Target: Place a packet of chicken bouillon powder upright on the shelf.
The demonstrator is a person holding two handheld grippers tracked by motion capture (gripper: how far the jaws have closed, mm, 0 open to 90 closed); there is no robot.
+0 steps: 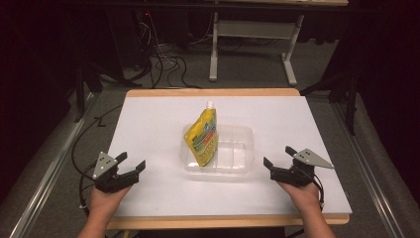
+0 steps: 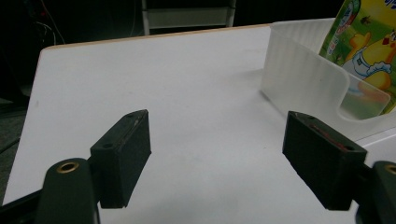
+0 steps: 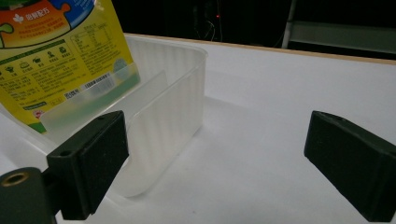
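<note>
The pouch [image 1: 203, 139] stands upright in the left part of the tub [image 1: 245, 148], leaning a little, its white cap at the top and its yellow printed face turned toward the person. The tub is a clear plastic box with ribbed walls, resting near the middle of the white surface [image 1: 148, 124], and the pouch's base sits inside it against the left wall. In the left gripper view the pouch [image 2: 369, 51] shows a cartoon duck behind the tub's [image 2: 299, 79] rounded corner; in the right gripper view the pouch [image 3: 60, 51] shows its label of small print and a barcode behind the tub's [image 3: 182, 98] wall. The left hand-held gripper [image 1: 131, 163] lies well to the left of the tub, near the surface's front edge, jaws spread wide with nothing between them. The right hand-held gripper [image 1: 278, 156] sits just to the right of the tub, also near the front edge, jaws likewise wide apart and empty. Each is held by a hand coming in from the front. Beyond the surface, past the tub, cables [image 1: 163, 59] lie on the floor beside a grey table frame [image 1: 252, 34].
</note>
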